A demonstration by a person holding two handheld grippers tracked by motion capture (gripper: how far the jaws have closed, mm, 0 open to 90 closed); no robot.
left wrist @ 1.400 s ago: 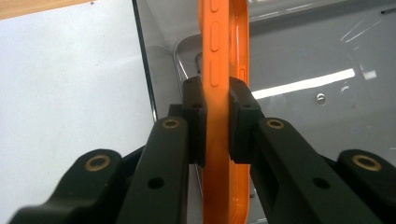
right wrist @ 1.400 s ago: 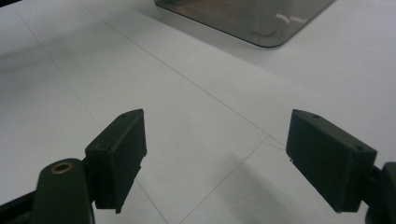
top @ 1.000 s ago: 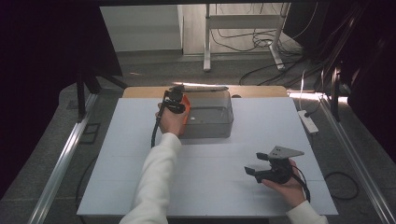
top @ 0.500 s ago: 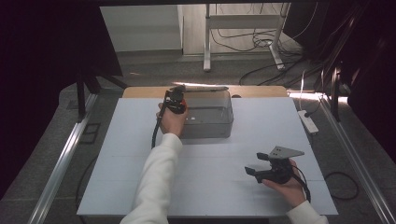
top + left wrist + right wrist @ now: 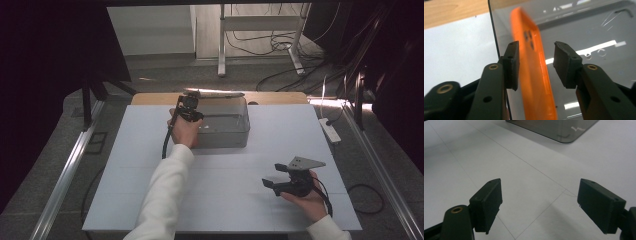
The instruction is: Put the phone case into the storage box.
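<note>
Between open jaws, orange phone case (image 5: pixel 534 70), untouched

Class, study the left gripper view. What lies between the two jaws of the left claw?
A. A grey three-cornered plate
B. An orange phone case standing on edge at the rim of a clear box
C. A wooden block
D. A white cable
B: the orange phone case stands on edge between the jaws of the left claw, beside the wall of the clear box; gaps show on both sides of the case.
</note>
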